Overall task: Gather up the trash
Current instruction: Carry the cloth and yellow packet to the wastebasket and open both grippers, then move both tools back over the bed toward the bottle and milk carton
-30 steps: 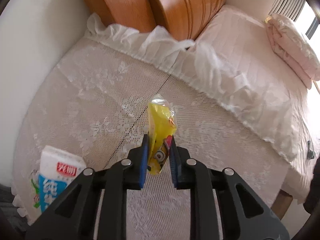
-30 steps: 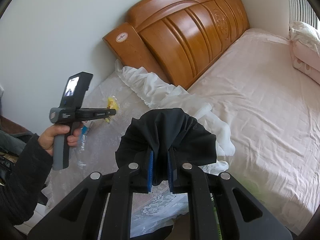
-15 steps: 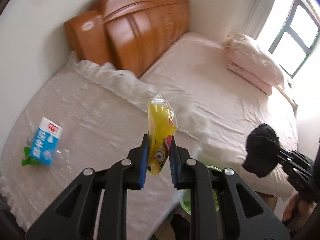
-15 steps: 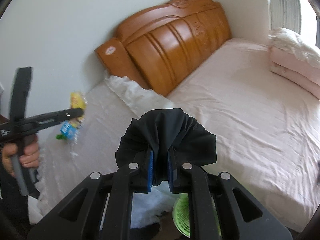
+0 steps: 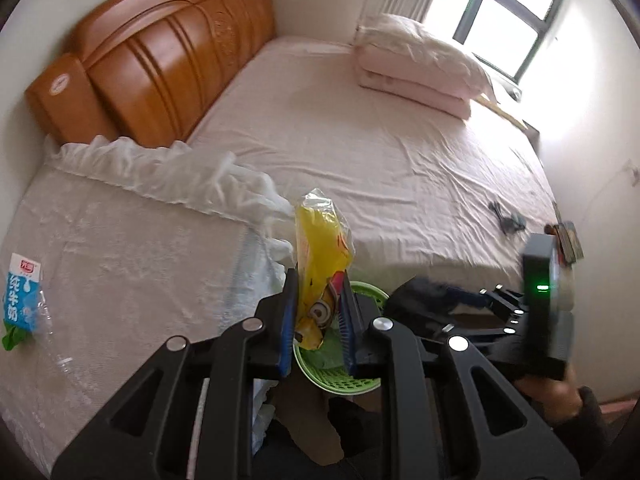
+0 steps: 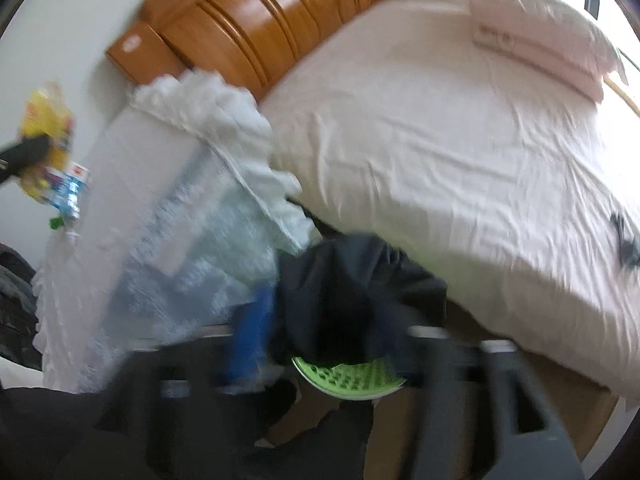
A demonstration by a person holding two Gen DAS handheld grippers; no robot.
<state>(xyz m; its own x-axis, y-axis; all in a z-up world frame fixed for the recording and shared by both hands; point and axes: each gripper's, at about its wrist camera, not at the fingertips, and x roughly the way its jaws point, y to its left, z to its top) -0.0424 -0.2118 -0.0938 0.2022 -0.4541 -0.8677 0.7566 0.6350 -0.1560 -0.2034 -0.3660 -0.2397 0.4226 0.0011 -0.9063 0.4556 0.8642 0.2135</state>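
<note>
While the left tongs [image 5: 316, 312] pinch the yellow snack wrapper [image 5: 320, 264] at centre frame, directly over the green basket [image 5: 340, 376] at lower centre, the right tongs [image 6: 332, 344] are spreading, and the black bag [image 6: 352, 300] between them hangs above the same basket. To finish well, I would let the bag drop clear first, then lower the wrapper inside the rim before releasing. At far left, a milk carton [image 5: 22, 296] and clear bottle [image 5: 50, 336] remain on the lace-covered surface [image 5: 140, 272].
</note>
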